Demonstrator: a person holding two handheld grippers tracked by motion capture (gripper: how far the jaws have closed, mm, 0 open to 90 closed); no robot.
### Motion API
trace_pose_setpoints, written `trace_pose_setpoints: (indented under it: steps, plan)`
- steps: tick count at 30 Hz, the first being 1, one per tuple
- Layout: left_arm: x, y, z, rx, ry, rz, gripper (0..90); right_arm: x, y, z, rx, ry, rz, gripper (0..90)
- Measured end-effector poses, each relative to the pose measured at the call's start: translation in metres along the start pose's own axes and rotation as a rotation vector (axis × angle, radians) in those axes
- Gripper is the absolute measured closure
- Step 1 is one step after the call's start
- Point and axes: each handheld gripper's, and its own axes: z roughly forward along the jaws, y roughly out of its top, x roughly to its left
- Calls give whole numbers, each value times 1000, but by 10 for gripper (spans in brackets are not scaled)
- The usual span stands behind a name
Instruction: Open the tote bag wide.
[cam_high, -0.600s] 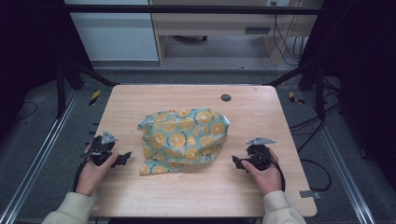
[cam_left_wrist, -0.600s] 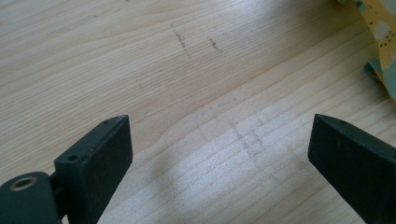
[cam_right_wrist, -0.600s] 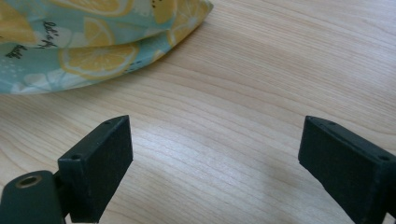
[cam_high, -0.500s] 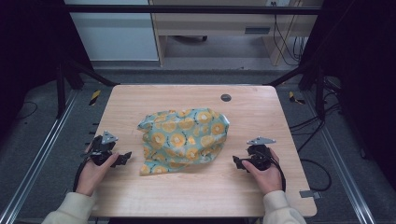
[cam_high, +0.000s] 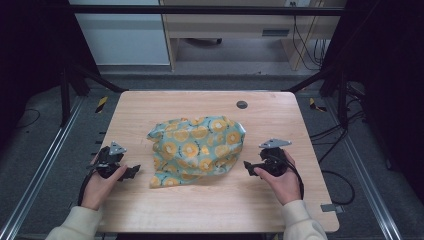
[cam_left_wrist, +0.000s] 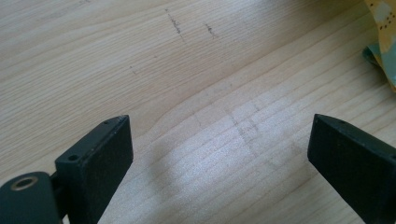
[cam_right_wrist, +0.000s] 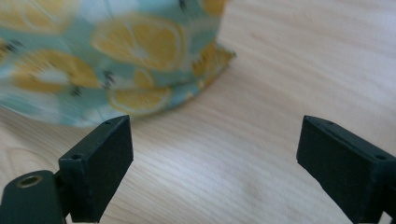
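A crumpled teal cloth with a yellow lemon-slice print (cam_high: 197, 150) lies in the middle of the wooden table (cam_high: 280, 115). My left gripper (cam_high: 131, 172) rests low on the table just left of the cloth's near-left corner, held in a hand. Its jaws stand open over bare wood in the left gripper view (cam_left_wrist: 219, 135), where the cloth's edge (cam_left_wrist: 385, 28) shows at the upper right. My right gripper (cam_high: 250, 167) sits by the cloth's right side, pointing at it. In the right gripper view (cam_right_wrist: 215, 135) its jaws are open and empty, with the cloth (cam_right_wrist: 116, 56) a short way ahead to the left.
A small dark round cap (cam_high: 242, 104) is set into the table near its far edge. Metal frame rails (cam_high: 40, 170) run along both sides of the table. Cables (cam_high: 345, 135) trail on the floor at the right.
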Motion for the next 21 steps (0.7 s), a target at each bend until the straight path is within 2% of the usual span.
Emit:
trace_pose_setpoints:
  steps: [2,4,6,7,8,10,12,21]
  plan:
    - [0,0,0,0,1,0,67,2,5,-2,-5,10,-7,110]
    - [-1,0,0,-2,1,-1,67,8,23,-7,-10,26,-28,88]
    - [-1,0,-1,-4,2,-2,67,9,28,-8,-10,31,-33,86]
    - [-1,-1,-1,-6,3,-2,66,12,39,-11,-25,42,-62,78]
    - [-1,-1,-1,-8,5,-3,66,12,39,-11,-25,42,-62,78]
    - [0,0,-1,-12,6,-4,66,16,51,-13,-40,60,-62,79]
    - [0,0,-1,-13,7,-5,66,23,68,-14,-51,63,-100,94]
    - [-1,0,-2,-13,4,-2,66,43,99,-9,-79,91,-131,116]
